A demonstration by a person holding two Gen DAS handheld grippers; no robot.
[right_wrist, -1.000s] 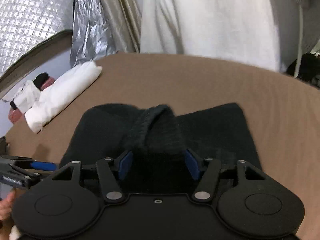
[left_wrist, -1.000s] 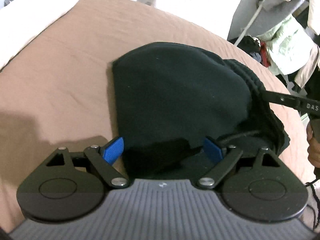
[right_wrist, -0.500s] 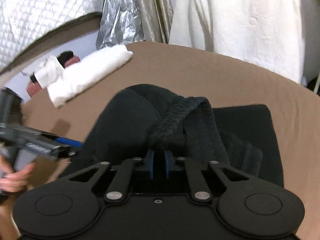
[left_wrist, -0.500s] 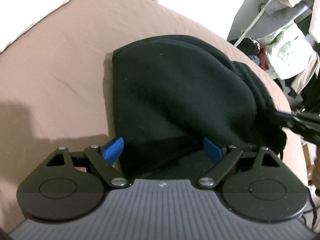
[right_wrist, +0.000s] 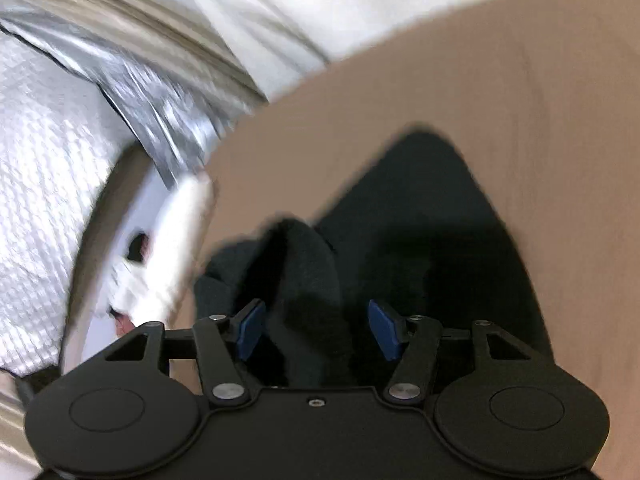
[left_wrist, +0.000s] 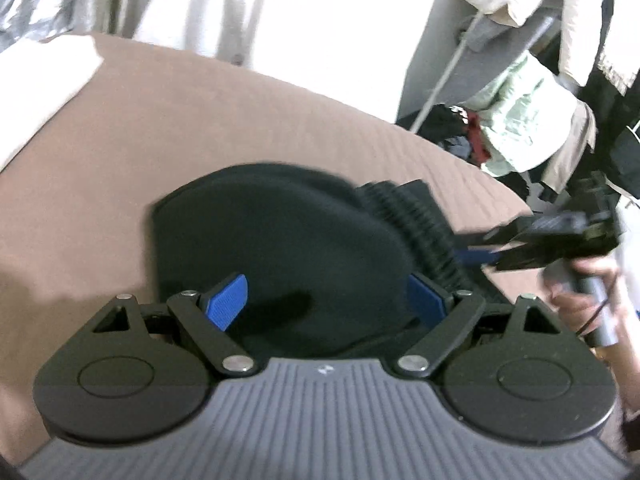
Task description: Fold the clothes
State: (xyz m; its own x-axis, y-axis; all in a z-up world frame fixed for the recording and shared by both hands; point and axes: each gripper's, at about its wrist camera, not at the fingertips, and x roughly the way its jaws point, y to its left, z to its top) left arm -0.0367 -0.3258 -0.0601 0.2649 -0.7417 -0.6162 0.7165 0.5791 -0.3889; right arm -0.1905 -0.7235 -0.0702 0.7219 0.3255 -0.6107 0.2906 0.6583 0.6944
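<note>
A black garment (left_wrist: 280,240) lies folded on the brown bedsheet (left_wrist: 200,120), its ribbed hem (left_wrist: 416,224) turned over its right side. My left gripper (left_wrist: 326,300) hovers open just above the garment's near edge, blue pads wide apart and pressing nothing. My right gripper (left_wrist: 480,258) reaches in from the right, held by a hand (left_wrist: 580,280). In the right wrist view the right gripper (right_wrist: 316,328) has its jaws opening; a hump of black fabric (right_wrist: 308,276) sits loose between the pads, and the rest of the garment (right_wrist: 432,232) lies flat beyond. This view is blurred.
A folded white cloth (left_wrist: 40,92) lies at the sheet's far left, also in the right wrist view as the white cloth (right_wrist: 184,216). Silver quilted foil (right_wrist: 40,200) and white curtains (left_wrist: 280,12) stand behind. A heap of clothes (left_wrist: 520,128) hangs off the bed's right edge.
The right gripper closed on the ribbed hem, carried it across the garment, rolled, and now its jaws have parted off it. The left gripper has lifted a little and stays open.
</note>
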